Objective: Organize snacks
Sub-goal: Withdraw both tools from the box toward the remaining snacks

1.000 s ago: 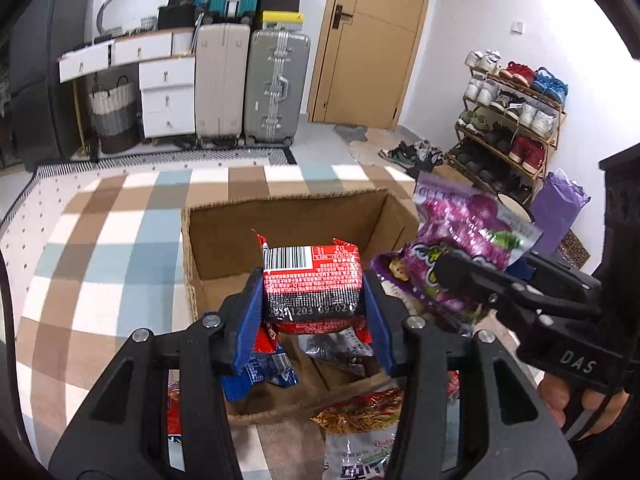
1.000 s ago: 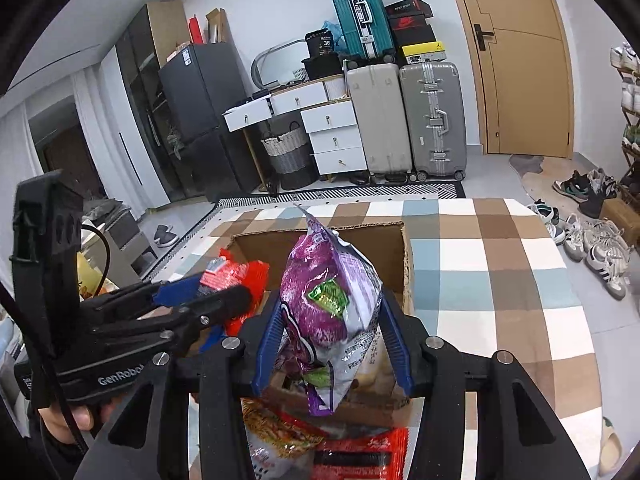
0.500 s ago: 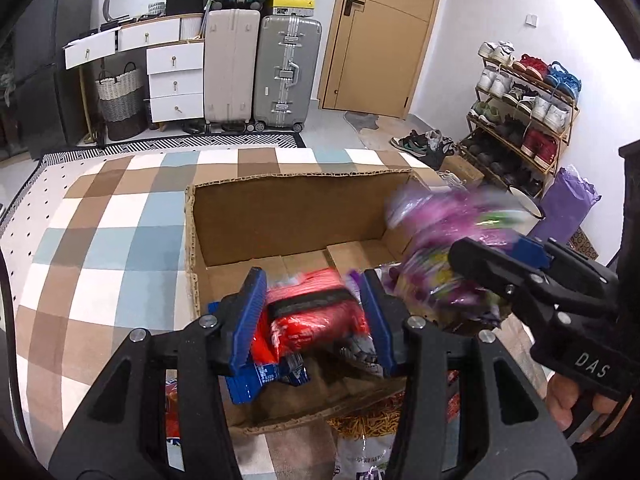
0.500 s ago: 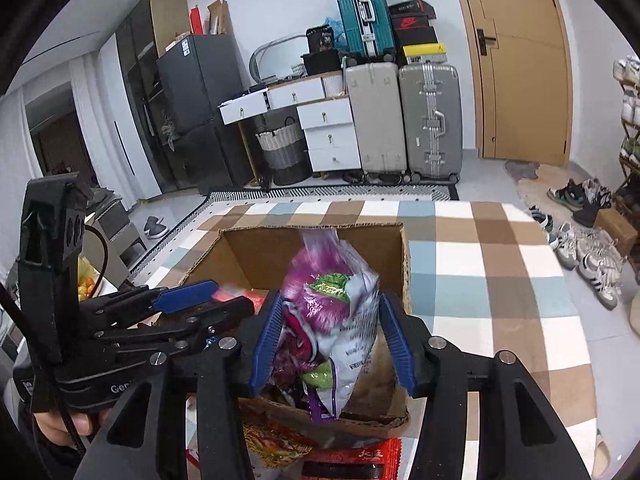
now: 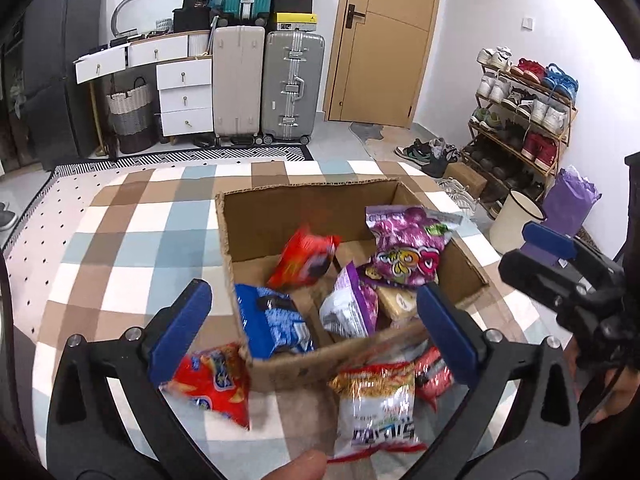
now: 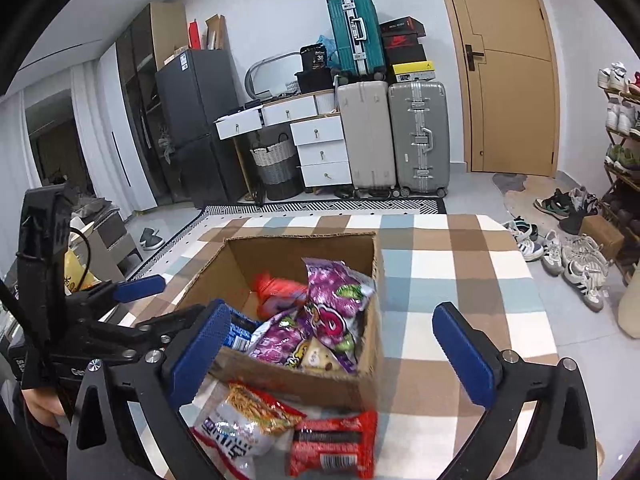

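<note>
In the left wrist view, lower left, the left hand-held gripper (image 5: 312, 320) stands wide and empty above a red snack bag (image 5: 212, 382) lying on the checked tabletop (image 5: 120, 264) just outside the cardboard box (image 5: 256, 216). At center, a red packet (image 5: 304, 260) sits tilted and blurred inside the box, beside a blue pack (image 5: 272, 324) and a purple bag (image 5: 408, 246). Lower right of center, a noodle bag (image 5: 376, 408) lies outside.

In the right wrist view, the right hand-held gripper (image 6: 332, 344) is also wide, holding nothing. The purple bag leans on the box's right wall and could slide out. 3 bags remain outside; their slick, crinkly film could slip from a shallow pinch.
</note>
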{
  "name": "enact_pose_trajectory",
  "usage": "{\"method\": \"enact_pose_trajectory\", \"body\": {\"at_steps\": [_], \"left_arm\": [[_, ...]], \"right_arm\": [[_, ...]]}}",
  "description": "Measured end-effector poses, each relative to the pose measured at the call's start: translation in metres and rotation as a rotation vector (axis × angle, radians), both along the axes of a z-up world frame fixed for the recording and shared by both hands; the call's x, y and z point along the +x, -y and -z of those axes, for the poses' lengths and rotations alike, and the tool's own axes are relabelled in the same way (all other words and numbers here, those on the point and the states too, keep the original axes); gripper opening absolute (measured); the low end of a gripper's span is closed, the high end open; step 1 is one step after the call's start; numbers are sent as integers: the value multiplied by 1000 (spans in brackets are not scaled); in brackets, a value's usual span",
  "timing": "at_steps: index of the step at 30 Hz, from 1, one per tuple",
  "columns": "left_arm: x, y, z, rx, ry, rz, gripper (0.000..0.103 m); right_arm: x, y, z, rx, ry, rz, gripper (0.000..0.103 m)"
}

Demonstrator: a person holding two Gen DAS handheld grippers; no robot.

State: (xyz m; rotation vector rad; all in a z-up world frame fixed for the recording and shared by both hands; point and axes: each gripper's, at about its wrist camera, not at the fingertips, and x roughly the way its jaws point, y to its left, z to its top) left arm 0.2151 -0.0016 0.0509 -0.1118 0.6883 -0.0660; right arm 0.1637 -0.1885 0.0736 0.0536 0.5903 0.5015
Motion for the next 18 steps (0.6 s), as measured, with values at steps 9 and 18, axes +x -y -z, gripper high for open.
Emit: {"method": "enact_pose_trajectory", "body": {"at_steps": [9, 18], "left_arm": [[-44, -4, -11, 3, 13, -3, 102], [-83, -10, -11, 15, 11, -7, 102]], "right_arm": [[-25, 11, -1, 6, -33, -16, 103], [-52, 17, 3, -11, -54, -16, 103]]}}
